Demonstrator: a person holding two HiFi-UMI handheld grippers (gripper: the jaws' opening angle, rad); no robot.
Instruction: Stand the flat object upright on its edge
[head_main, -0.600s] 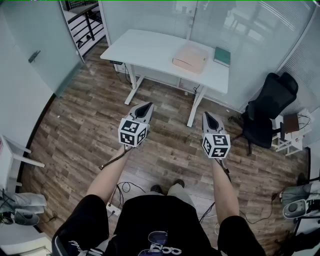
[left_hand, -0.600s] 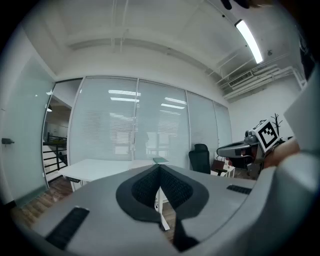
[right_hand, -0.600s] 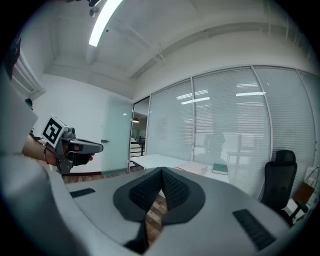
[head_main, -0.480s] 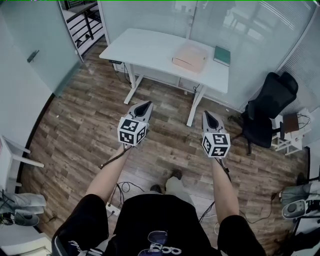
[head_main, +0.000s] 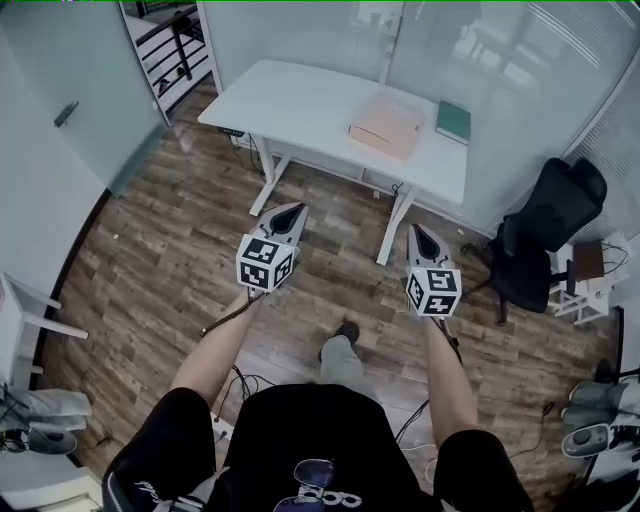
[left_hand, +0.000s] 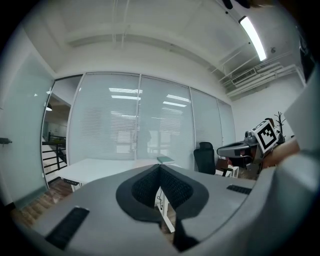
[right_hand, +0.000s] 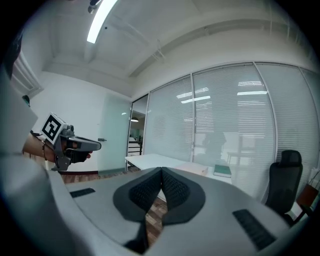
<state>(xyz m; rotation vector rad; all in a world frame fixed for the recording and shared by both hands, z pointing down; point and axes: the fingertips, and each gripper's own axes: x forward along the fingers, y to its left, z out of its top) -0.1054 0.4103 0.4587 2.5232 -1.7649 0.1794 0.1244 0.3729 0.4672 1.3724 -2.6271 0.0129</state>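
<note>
Not started: left gripper (head_main: 290, 211) and right gripper (head_main: 415, 231) closed, empty, well short of far desk (head_main: 290, 100); book (head_main: 453, 122), probably the target, lies flat.

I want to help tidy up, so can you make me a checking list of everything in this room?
Surface: white desk, mostly bare.
Job's things: pink box and green book, both lying flat on the desk.
Clutter: nothing seen.
Grippers: left gripper and right gripper, fingers shut, empty, over the floor short of the desk.
Cables: loose cables on the floor near the person's shoe.
Surroundings: wooden floor, glass walls, black chair.
</note>
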